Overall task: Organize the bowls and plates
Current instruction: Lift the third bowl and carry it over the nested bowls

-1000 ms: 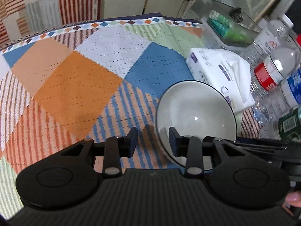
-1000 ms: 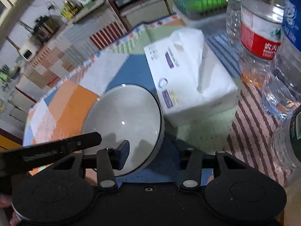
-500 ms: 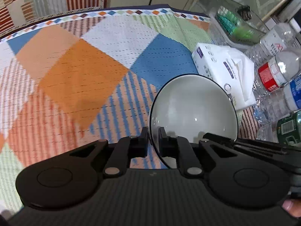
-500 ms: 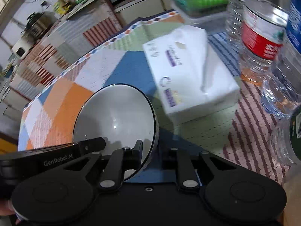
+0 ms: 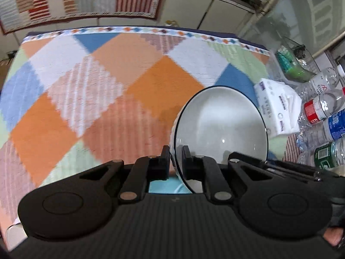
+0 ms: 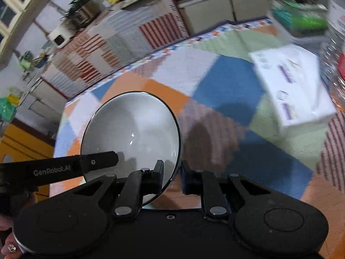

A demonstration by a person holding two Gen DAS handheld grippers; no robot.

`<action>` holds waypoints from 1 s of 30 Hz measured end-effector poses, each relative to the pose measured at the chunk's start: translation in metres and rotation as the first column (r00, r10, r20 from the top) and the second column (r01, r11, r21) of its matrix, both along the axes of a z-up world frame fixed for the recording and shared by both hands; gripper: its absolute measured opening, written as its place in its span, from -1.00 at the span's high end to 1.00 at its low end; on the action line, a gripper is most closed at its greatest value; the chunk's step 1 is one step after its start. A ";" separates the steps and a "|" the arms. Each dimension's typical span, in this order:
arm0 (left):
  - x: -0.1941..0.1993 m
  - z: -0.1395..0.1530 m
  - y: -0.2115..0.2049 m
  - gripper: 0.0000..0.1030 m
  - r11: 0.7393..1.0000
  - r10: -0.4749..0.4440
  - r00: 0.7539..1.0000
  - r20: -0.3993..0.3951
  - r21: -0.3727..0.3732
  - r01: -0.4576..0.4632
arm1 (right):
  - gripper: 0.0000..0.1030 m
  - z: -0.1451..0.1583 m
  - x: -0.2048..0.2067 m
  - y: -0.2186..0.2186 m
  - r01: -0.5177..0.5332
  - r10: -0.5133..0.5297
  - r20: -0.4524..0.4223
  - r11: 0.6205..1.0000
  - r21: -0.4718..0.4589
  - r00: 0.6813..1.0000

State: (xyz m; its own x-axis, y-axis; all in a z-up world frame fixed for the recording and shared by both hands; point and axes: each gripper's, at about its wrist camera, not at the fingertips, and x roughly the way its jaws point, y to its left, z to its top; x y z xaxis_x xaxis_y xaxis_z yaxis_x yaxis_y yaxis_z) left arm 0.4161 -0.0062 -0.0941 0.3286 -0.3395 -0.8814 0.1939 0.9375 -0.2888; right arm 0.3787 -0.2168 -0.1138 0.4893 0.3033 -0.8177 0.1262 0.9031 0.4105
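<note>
A white bowl (image 5: 222, 129) with a thin dark rim hangs tilted above the patchwork tablecloth (image 5: 107, 99). My left gripper (image 5: 175, 159) is shut on its near left rim, one finger inside and one outside. In the right wrist view the same bowl (image 6: 131, 129) sits left of centre, and my right gripper (image 6: 172, 170) is shut on its near right rim. The left gripper's body (image 6: 64, 169) reaches in from the left there. Something pale blue (image 5: 163, 186) shows under the left fingers; I cannot tell what it is.
A white tissue pack (image 5: 278, 108) lies right of the bowl. Several plastic bottles (image 5: 323, 116) and a clear box of green items (image 5: 295, 64) crowd the right edge. The table's far edge (image 5: 140, 29) faces cabinets (image 6: 215, 8).
Both grippers closed onto the bowl's rim, then raised it off the cloth and carried it left. The tissue pack and bottles now sit farther right in both views.
</note>
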 end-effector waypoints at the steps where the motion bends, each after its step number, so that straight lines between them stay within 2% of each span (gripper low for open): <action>1: -0.003 0.003 0.010 0.81 1.000 0.010 1.000 -0.004 0.001 -0.010 | 0.61 0.003 -0.001 0.008 -0.012 0.012 0.007 1.000 0.006 1.000; 6: -0.024 0.028 0.059 0.80 0.998 0.055 0.998 0.008 0.005 -0.055 | 0.61 0.022 -0.007 0.047 -0.063 0.061 0.032 0.997 0.054 0.998; 16: -0.075 0.068 0.142 0.80 0.988 0.121 0.992 0.038 0.092 -0.124 | 0.61 0.056 -0.026 0.133 -0.223 0.218 0.058 0.971 0.084 0.974; 23: -0.119 0.070 0.187 0.80 0.980 0.164 0.986 0.017 0.113 -0.165 | 0.61 0.069 -0.052 0.180 -0.331 0.329 0.040 0.940 0.077 0.944; 27: -0.141 0.062 0.203 0.80 0.975 0.180 0.984 0.008 0.133 -0.180 | 0.61 0.066 -0.066 0.200 -0.385 0.384 0.022 0.921 0.060 0.923; 30: -0.147 0.050 0.211 0.80 0.970 0.194 0.981 -0.027 0.152 -0.188 | 0.61 0.059 -0.074 0.212 -0.418 0.417 0.018 0.908 0.040 0.909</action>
